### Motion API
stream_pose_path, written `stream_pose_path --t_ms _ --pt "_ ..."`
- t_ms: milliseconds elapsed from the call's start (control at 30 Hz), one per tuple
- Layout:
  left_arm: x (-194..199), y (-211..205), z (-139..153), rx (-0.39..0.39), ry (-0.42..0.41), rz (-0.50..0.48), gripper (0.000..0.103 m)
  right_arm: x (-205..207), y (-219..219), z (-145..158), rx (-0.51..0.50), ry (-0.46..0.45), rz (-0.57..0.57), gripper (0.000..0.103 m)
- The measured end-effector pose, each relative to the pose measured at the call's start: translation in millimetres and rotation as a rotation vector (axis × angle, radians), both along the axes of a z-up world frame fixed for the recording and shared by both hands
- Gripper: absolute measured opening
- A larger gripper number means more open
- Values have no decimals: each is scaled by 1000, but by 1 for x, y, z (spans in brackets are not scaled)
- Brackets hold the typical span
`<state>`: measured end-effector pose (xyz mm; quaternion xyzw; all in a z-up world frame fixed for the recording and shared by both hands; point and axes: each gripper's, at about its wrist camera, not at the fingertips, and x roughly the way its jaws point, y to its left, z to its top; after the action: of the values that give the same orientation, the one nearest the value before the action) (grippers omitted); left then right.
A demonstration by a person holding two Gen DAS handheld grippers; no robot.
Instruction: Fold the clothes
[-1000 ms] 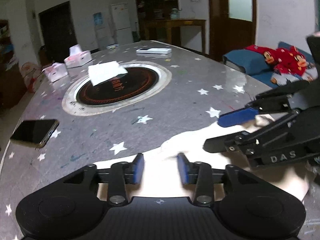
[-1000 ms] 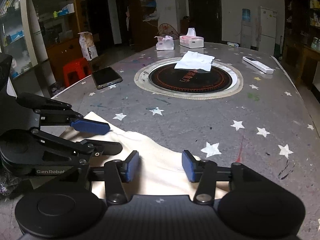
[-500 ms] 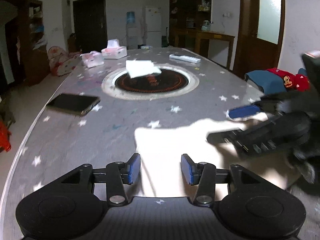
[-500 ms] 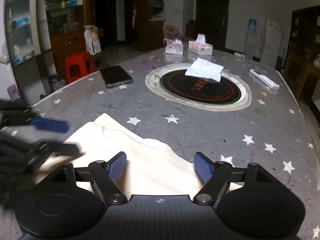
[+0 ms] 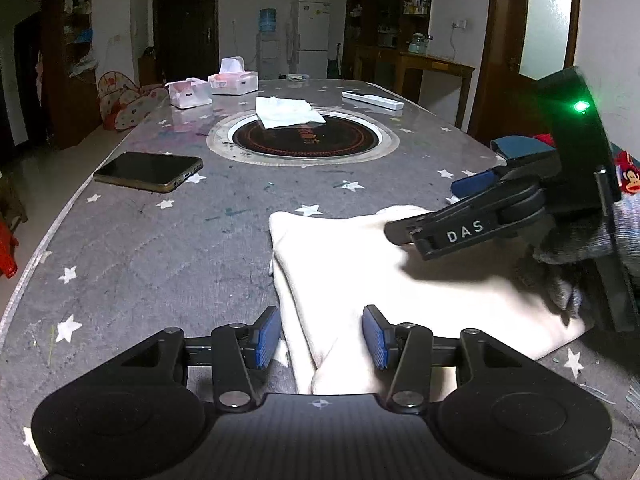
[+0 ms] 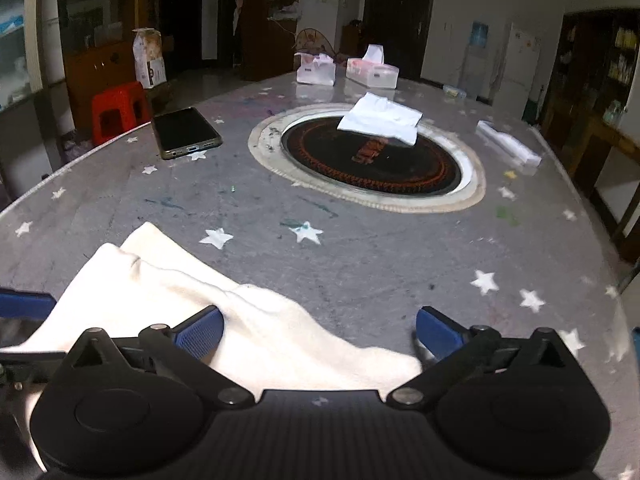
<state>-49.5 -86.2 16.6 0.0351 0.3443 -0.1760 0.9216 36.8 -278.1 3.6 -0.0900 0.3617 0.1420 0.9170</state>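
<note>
The cream garment (image 5: 352,264) lay folded on the near end of the grey star-patterned table (image 5: 168,240), with a layered fold edge along its left side in the left wrist view. The left gripper (image 5: 321,336) had its blue pads apart, straddling that near fold edge; the cloth ran between the pads without being pinched. The right gripper (image 6: 318,330) was spread wide, its pads well apart over the garment's near edge (image 6: 256,332), holding nothing.

Only the left wrist view showed the right gripper from outside (image 5: 464,216): black fingers above the cloth, one arm lettered "DAS", a green light lit on the body behind, and a grey knitted glove (image 5: 580,248) on the holding hand. It also showed red and blue clothes (image 5: 624,176) beyond the right table edge, one bearing a cartoon monkey face. Only the right wrist view showed a red stool (image 6: 118,110) and a printed paper bag (image 6: 150,58) off the table's left side; the bag's printing could not be read. One blue pad of the left gripper (image 6: 26,306) entered at that view's left margin.

Both views showed a phone (image 5: 148,171), a white cloth (image 5: 288,112) on the round inset hob (image 5: 304,140), two tissue boxes (image 5: 234,80) and a white power strip (image 5: 372,100). The hob carried red characters too small to read.
</note>
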Motion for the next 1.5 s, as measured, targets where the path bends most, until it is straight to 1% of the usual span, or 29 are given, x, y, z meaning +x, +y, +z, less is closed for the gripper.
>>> stream_pose_path --t_ms 133,233,433,600,700,800,1200,1500 --pt "1 0 0 -10 9 3 49 -2 0 5 -4 -6 11 103" --pt "2 0 -1 -11 13 4 49 -9 -2 14 -2 -30 7 103" --pt "5 6 -2 -52 37 20 51 -37 -7 28 -36 -76 21 103" --pt "3 4 -2 -48 39 27 51 -63 -8 22 -92 -100 52 103" --pt "-1 5 -2 -51 43 23 51 -76 -7 12 -141 -102 67 103" --pt "-6 6 -2 -56 46 18 51 -91 -8 7 -153 -126 76 103" --pt "-35 7 0 -64 65 25 51 -134 -18 4 -132 -165 60 103" --pt "-45 4 0 -52 63 30 58 -159 -42 1 -59 -157 26 103"
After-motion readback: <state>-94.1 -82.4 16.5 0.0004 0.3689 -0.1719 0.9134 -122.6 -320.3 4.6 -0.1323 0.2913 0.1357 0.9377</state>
